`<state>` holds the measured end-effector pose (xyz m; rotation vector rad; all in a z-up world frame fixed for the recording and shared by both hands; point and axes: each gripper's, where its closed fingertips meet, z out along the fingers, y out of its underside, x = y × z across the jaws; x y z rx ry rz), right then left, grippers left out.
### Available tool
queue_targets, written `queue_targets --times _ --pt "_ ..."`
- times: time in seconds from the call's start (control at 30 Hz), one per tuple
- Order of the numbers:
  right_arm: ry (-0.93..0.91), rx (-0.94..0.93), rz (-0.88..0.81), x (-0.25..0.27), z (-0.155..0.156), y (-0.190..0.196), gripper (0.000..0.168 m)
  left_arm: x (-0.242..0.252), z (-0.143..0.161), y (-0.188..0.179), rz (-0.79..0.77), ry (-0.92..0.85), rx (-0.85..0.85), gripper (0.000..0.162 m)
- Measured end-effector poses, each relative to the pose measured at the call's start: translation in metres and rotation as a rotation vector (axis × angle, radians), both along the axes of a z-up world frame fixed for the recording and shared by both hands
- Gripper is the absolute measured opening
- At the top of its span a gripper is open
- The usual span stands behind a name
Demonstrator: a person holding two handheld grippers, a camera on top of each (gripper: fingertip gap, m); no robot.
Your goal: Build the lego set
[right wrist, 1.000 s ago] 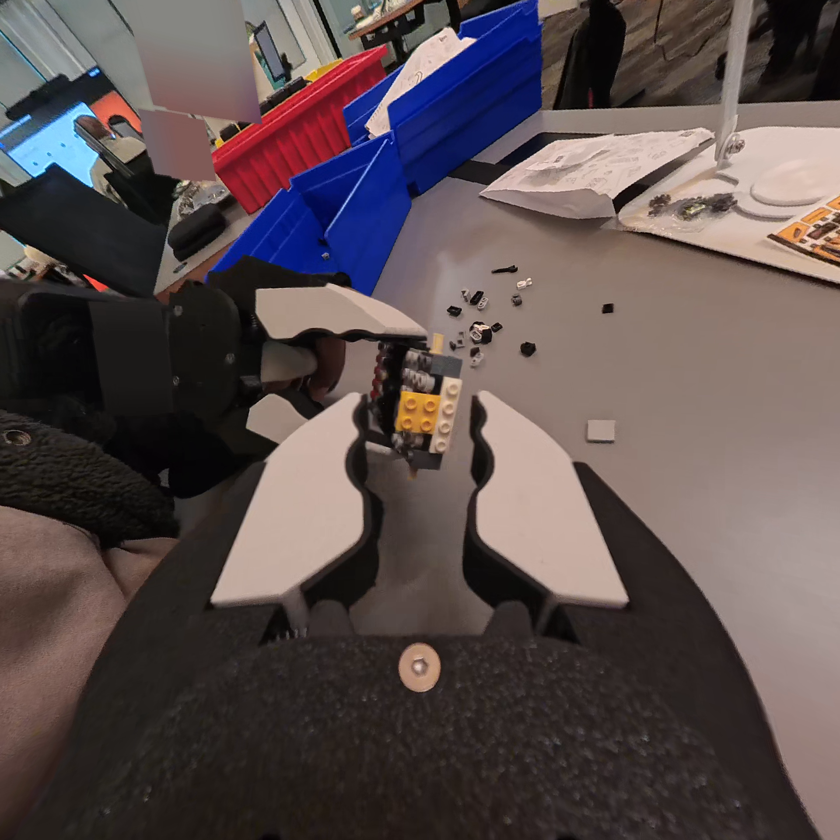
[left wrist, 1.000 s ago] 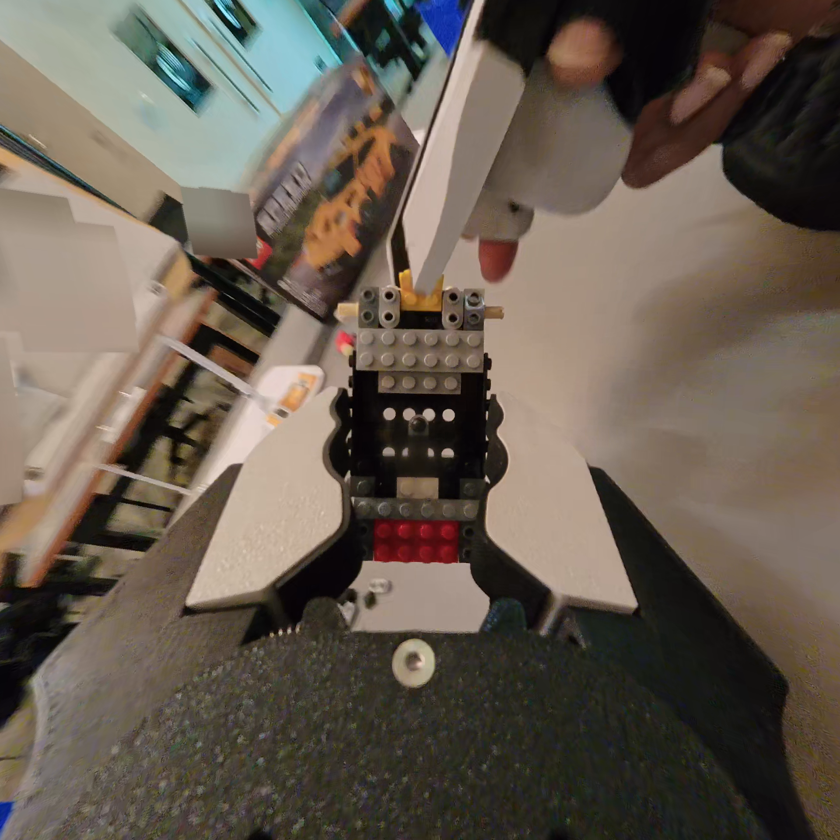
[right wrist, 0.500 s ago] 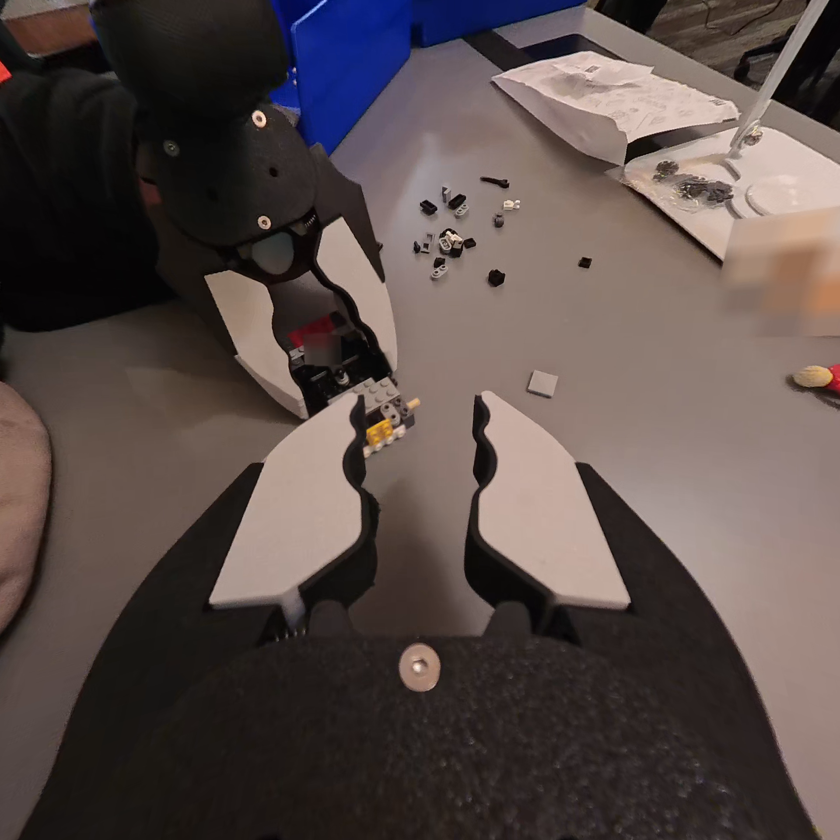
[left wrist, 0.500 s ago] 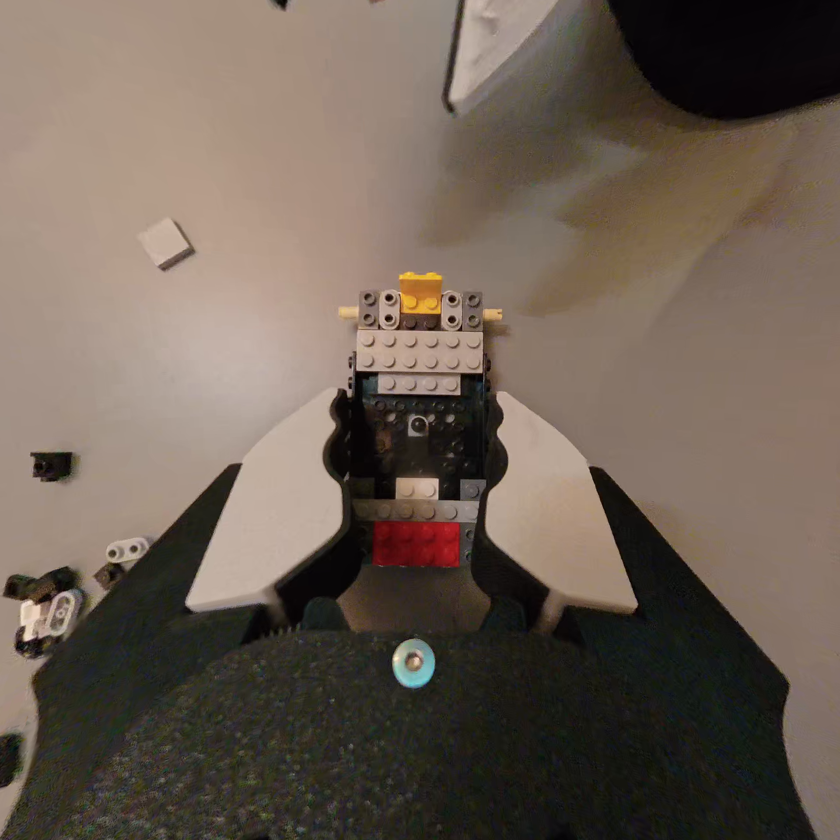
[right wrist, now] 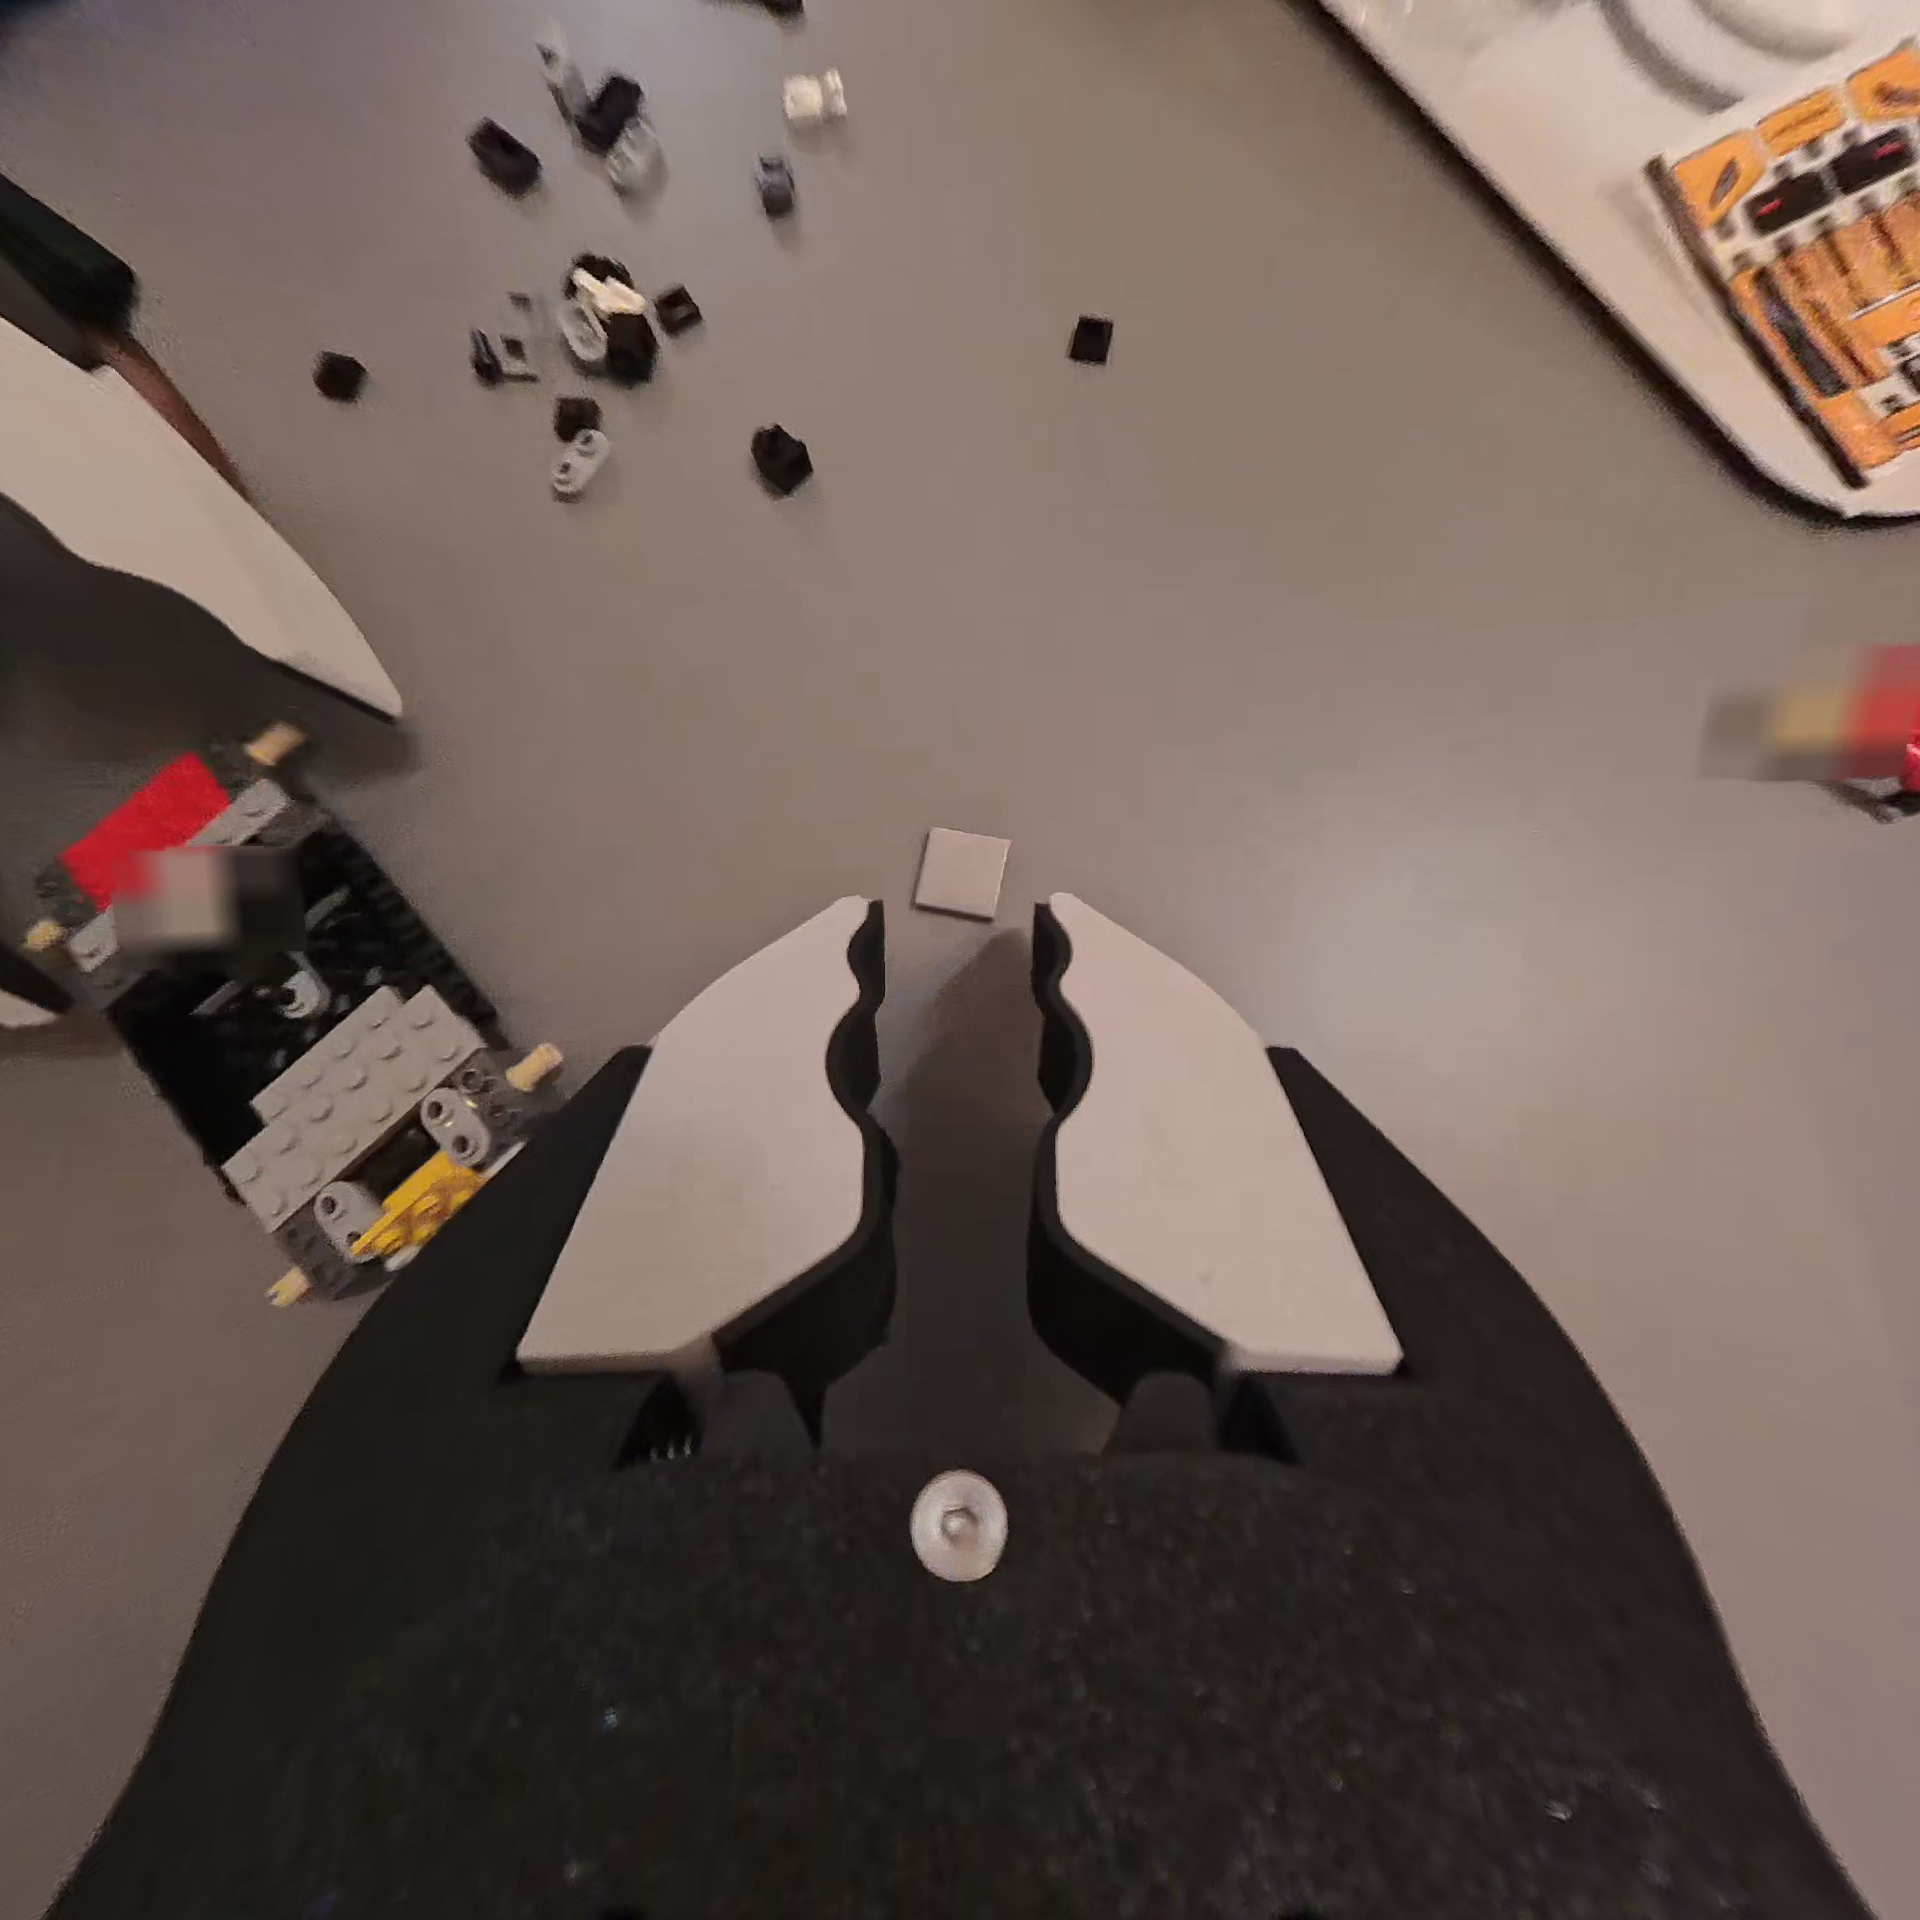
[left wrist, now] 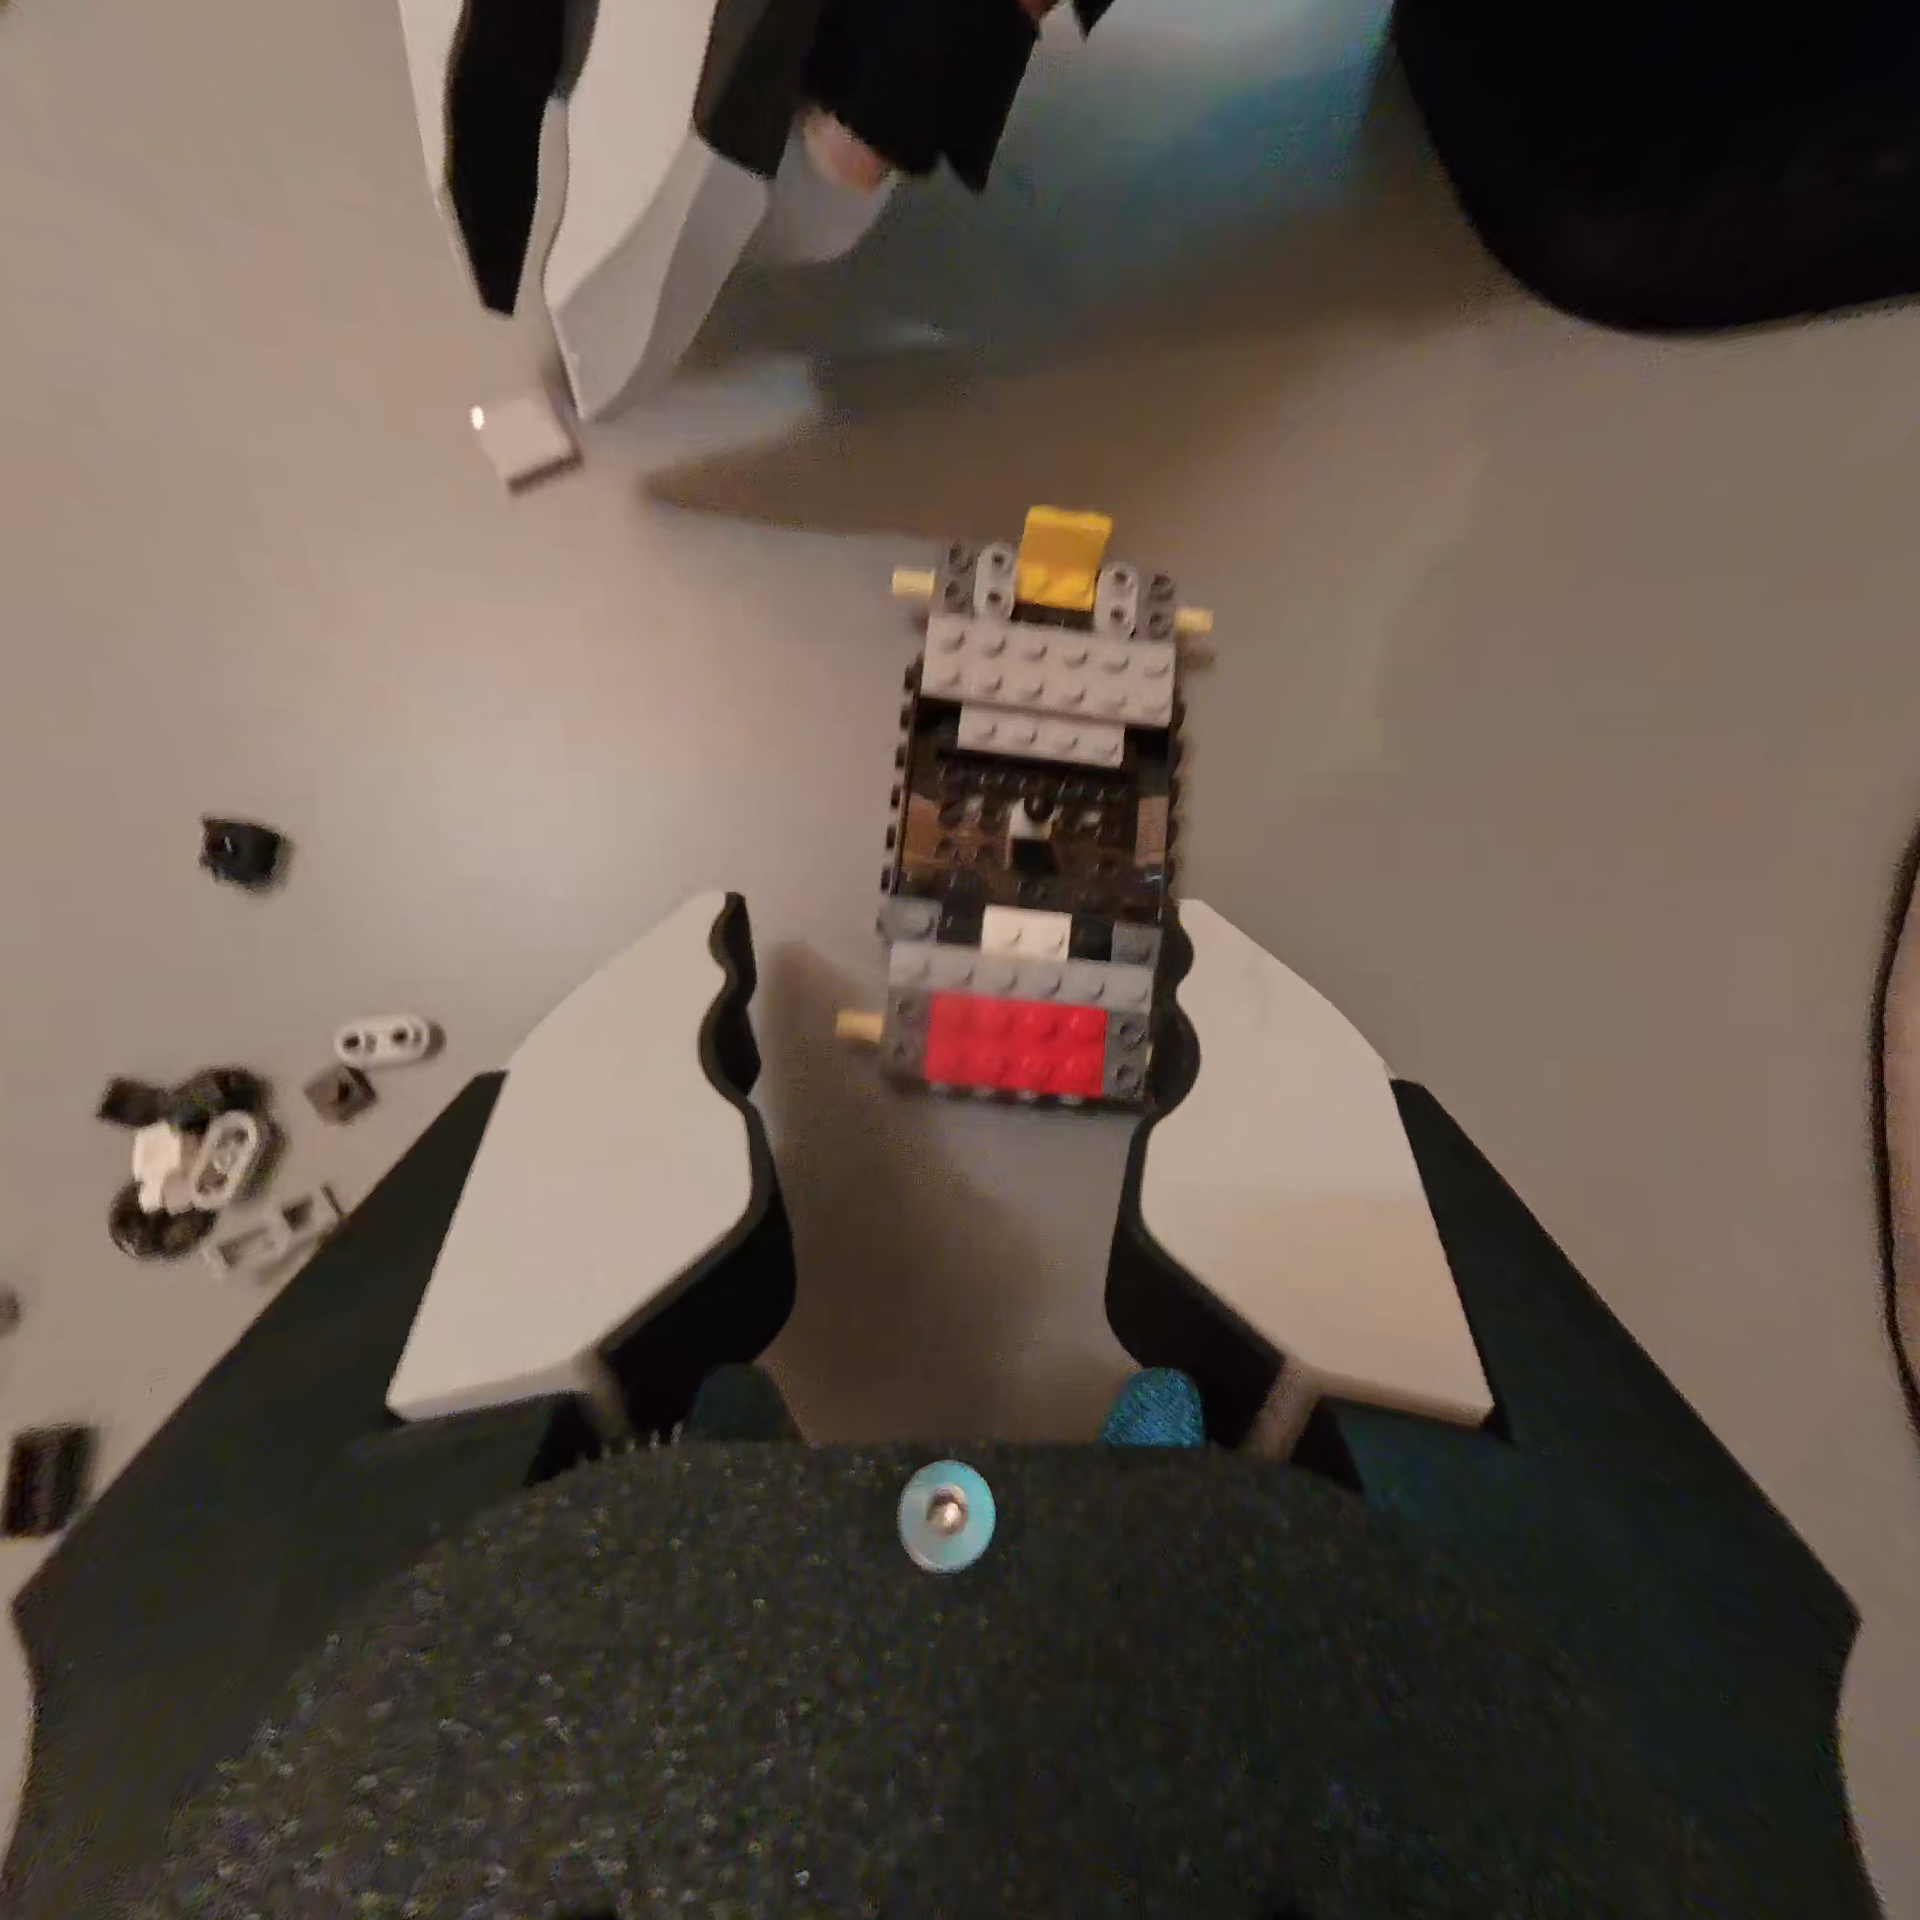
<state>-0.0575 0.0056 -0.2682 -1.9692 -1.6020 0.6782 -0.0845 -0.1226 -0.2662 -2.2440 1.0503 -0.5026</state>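
One half-built lego model (left wrist: 1029,831) lies flat on the grey surface (left wrist: 520,675), its red end between the spread jaws of the left tool (left wrist: 956,966), which grips nothing. The right tool (right wrist: 956,920), jaws parted and empty, hangs just near of one flat grey tile (right wrist: 962,871). Only the right wrist view shows the orange instruction sheet (right wrist: 1808,291) far right; both show the dozen-odd scattered small pieces (right wrist: 603,312).

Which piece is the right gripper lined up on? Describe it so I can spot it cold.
On the grey table, look just beyond the tips of the right gripper, which is open and empty. There lies a small light grey square tile, flat and alone. Unlike the scattered black and white small parts farther off, it is smooth, studless and pale.
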Motion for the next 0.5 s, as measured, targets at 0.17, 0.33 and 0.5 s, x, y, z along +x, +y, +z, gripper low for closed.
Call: queue_targets --times 0.17,0.33,0.5 --pt "-0.067 -0.019 -0.004 -0.006 -0.010 0.001 0.035 -0.007 -0.007 -0.008 0.003 0.024 -0.053 0.075" --pt "-0.139 0.019 0.012 -0.010 -0.012 0.007 0.022 -0.004 -0.003 -0.014 -0.024 0.049 -0.047 0.076" --pt "-0.146 0.071 0.155 -0.012 -0.012 0.001 0.015 -0.013 0.010 -0.016 -0.009 0.016 -0.038 0.075"
